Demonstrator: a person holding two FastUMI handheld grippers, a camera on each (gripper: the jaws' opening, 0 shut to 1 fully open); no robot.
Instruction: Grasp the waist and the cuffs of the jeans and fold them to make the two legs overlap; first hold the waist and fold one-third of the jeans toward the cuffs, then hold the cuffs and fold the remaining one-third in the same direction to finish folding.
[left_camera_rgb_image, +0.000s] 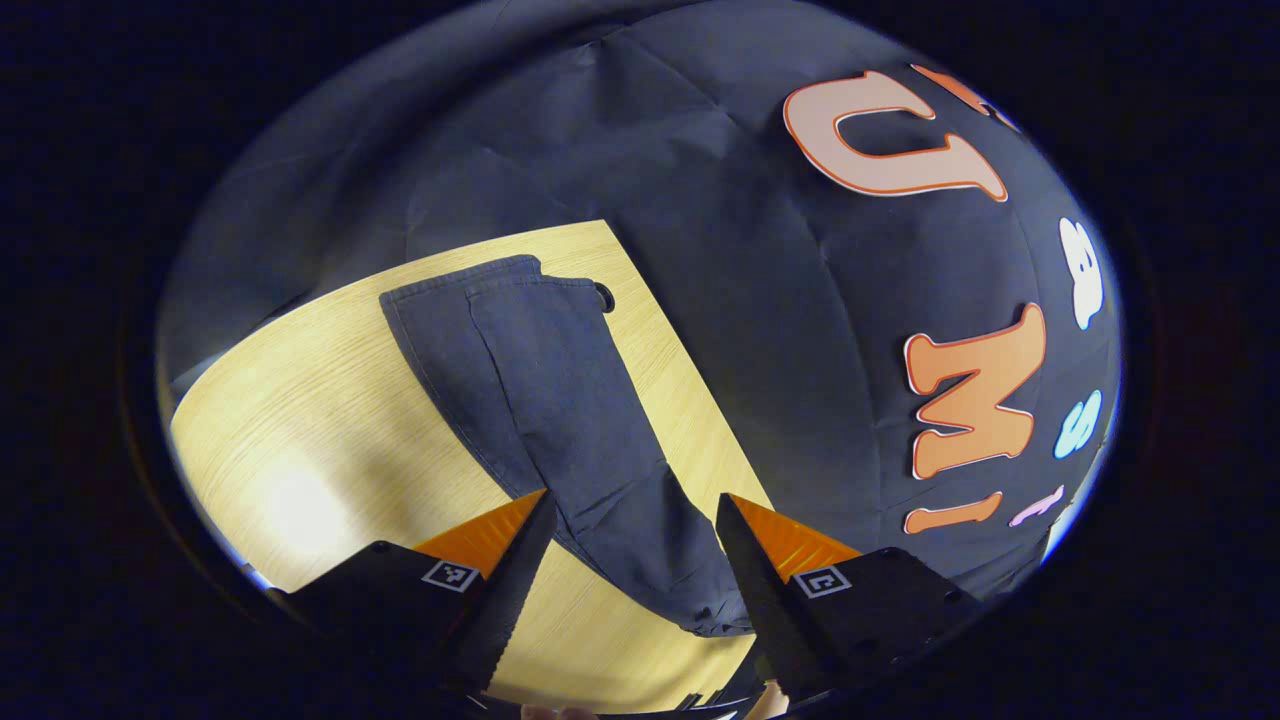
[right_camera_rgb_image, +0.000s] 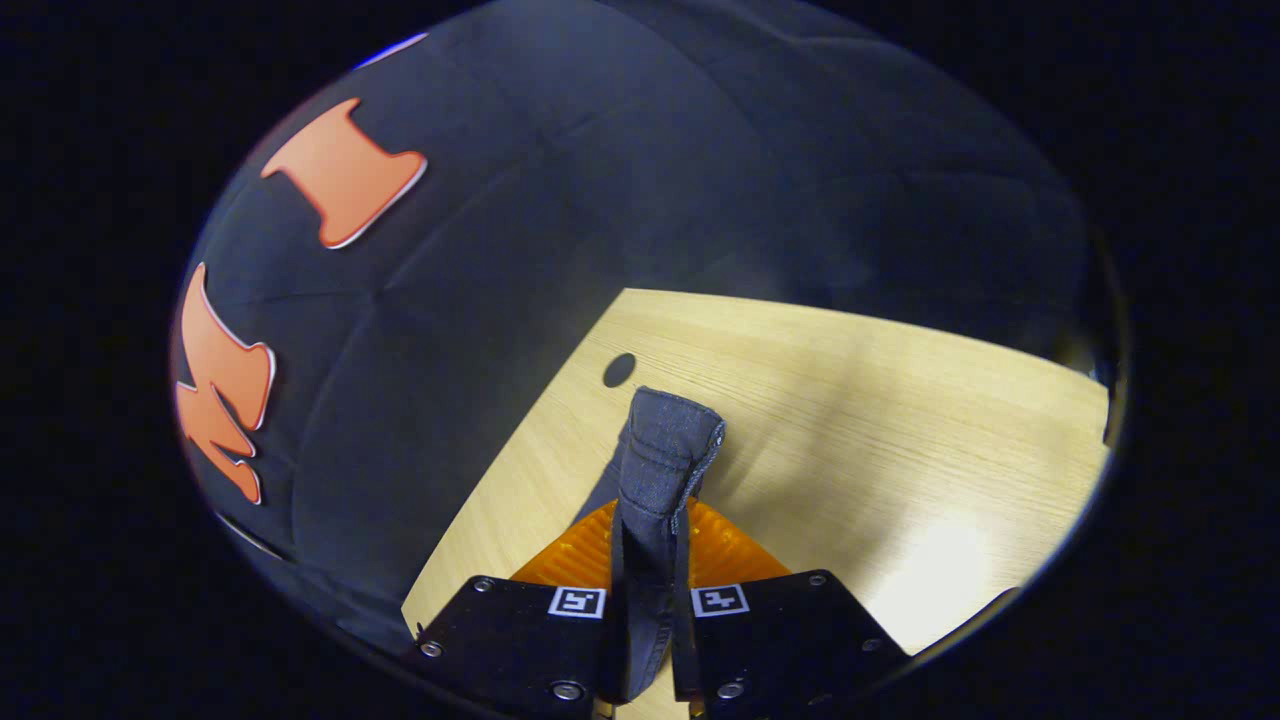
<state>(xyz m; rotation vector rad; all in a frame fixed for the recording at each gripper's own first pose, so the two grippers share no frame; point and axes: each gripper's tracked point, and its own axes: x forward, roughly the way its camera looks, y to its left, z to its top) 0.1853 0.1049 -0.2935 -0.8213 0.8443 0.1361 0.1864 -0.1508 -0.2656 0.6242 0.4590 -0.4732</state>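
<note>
Right tool: clenched on a bunched fold of the jeans, denim pinched between both fingers and standing up past the tips, over the table. Which end of the garment this is, waist or cuff, I cannot tell from here.

Left tool: released, jaws wide apart, hovering above the near end of the jeans, gripping nothing.

Jeans lie flat on the table, long and narrow, the two legs seemingly laid one over the other. Long axis runs away from the left tool toward the far table edge, close to the booth wall; a hemmed end lies far, beside a small hole in the tabletop.

Judgement on the step: left tool should drop onto the near edge and catch both layers before any lift. Raise both ends level, keep the cloth taut, so the fold lands square.
</note>
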